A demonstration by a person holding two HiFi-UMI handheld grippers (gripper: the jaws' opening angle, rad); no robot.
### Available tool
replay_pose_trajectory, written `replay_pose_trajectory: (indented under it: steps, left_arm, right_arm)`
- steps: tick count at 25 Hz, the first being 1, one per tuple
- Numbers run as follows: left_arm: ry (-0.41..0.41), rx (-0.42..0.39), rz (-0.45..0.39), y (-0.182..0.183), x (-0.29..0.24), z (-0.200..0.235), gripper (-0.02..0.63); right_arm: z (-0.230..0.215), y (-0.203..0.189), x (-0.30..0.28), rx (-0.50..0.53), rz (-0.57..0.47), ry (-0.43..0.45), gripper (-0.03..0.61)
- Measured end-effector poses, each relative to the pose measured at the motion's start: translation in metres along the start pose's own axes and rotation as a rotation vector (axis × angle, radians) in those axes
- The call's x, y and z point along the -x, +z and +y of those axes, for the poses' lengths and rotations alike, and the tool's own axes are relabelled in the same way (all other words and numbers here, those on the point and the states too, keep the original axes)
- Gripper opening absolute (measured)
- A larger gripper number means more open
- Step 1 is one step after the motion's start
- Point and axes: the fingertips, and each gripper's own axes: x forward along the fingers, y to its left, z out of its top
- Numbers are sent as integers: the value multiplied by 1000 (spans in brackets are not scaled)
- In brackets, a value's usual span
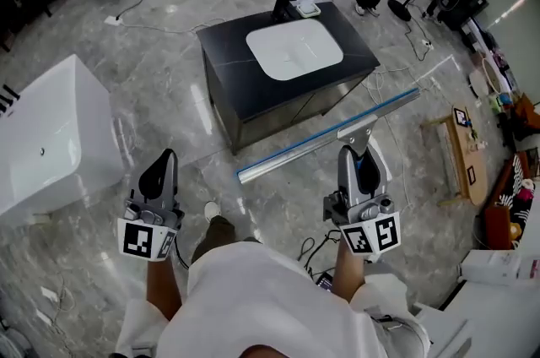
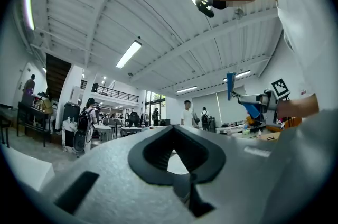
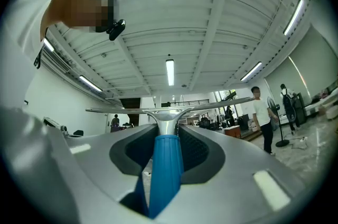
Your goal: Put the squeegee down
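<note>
One squeegee [image 1: 321, 141] here, and it's up off the floor [image 1: 169, 52]. Its blue handle sits clamped between the jaws of the right gripper [image 1: 359, 152], with the long blade running crosswise out front, just ahead of the dark cabinet [image 1: 278, 90]. There are two grippers in all, and the left gripper [image 1: 162, 166] has its jaw tips together with nothing in them. The cabinet has one white basin [image 1: 295, 51] set in its top. One white tub [image 1: 51, 137] stands off to the left.

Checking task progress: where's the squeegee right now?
Head view, right side: the squeegee is clamped by its blue handle in the right hand-held gripper, above the floor beside the black sink cabinet.
</note>
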Motion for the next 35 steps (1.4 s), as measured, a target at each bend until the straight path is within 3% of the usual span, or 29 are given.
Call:
replay_pose_trajectory:
  steps: [5,11,17,23,29,35]
  left_arm:
    - [-37,-19,15,-10,-32,43,-5]
    - [-71,11,36,-17,-96,33,-5]
    - [-33,13,54,-21,-147,17,-4]
    - [20,13,67,-24,-156,24,-5]
    - [50,34,95,-42,-155,35,-4]
    - [75,77,111,-61,-154,39,-3]
  right_arm:
    - [4,-25,-57,-47,2,10,135]
    - [-40,-32,-90,-6,31,2,135]
    - [-84,-55,-131,-10,60,73,135]
    - [-86,-73,-164,-43,76,128,135]
    - [-87,-102,-186,11,177,255,135]
    - [-100,-173,-224,35,331,454,135]
